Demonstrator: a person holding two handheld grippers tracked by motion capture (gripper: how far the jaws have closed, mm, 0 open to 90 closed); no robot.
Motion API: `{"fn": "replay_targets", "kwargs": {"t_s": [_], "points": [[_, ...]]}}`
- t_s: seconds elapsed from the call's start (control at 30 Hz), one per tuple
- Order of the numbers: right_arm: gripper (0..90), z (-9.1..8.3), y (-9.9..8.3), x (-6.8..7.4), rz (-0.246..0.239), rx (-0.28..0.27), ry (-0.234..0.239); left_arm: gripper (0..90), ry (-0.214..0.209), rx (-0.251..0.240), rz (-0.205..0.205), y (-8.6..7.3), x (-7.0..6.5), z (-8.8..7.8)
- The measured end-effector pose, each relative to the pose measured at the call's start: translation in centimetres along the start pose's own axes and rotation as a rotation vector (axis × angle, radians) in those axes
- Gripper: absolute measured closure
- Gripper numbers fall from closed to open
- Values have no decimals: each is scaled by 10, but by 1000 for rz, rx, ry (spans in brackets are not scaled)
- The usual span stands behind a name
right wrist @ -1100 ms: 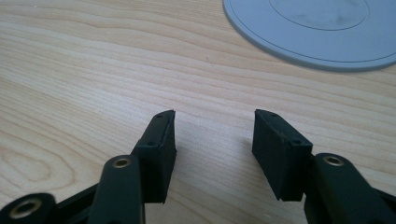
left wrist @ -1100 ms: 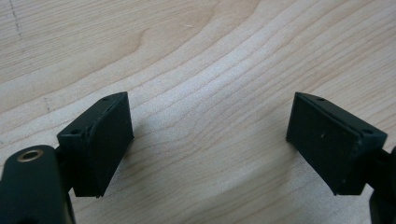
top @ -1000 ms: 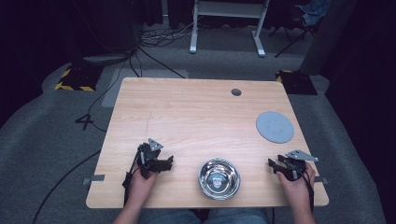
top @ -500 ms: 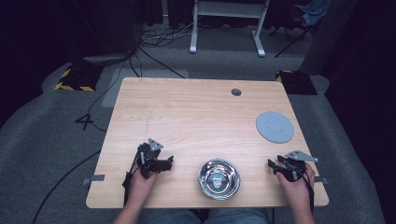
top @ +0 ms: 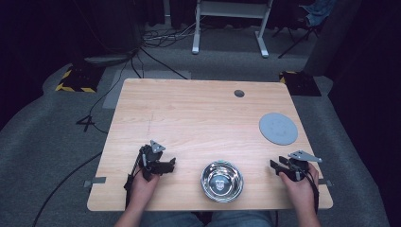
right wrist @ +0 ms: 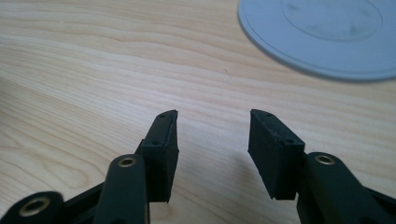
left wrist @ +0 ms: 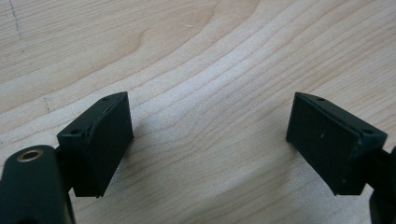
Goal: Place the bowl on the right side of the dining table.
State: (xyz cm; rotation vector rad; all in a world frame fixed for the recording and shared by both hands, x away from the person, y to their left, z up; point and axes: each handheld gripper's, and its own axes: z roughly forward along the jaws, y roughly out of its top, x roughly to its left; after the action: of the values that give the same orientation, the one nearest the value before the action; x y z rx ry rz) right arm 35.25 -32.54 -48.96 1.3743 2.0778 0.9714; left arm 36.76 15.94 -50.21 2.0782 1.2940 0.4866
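Note:
A shiny steel bowl (top: 222,180) stands near the front edge of the wooden table (top: 198,113), between my two hands. To its left, my left gripper (top: 171,163) rests low over the wood and points toward the bowl. Its jaws stand wide open over bare wood (left wrist: 208,140). Right of the bowl, my right gripper (top: 273,165) also points toward it. Those jaws are open (right wrist: 213,140) with nothing between them, and they have just been closing a little. A flat grey disc (top: 278,128) lies beyond the right gripper and appears at the top of the right gripper view (right wrist: 322,32).
A small dark round hole (top: 239,93) sits near the table's far edge. Cables and a white stand's legs (top: 227,28) lie on the grey floor behind the table. Bare wood spans the middle and far left of the tabletop.

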Motion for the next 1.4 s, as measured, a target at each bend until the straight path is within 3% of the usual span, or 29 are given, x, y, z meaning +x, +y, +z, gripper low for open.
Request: {"fn": "replay_targets", "kwargs": {"t_s": [0.27,0.7,0.83,0.97,1.4], "points": [[526,-11,30,23,-51,-34,54,146,0,0,0,0,0,0],[523,-17,58,59,-106,-70,119,146,0,0,1,0,0,0],[522,-16,62,67,-111,-72,134,146,0,0,1,0,0,0],[518,-11,66,86,-137,-67,183,146,0,0,0,0,0,0],[509,4,73,125,-179,-44,304,146,0,0,0,0,0,0]]}}
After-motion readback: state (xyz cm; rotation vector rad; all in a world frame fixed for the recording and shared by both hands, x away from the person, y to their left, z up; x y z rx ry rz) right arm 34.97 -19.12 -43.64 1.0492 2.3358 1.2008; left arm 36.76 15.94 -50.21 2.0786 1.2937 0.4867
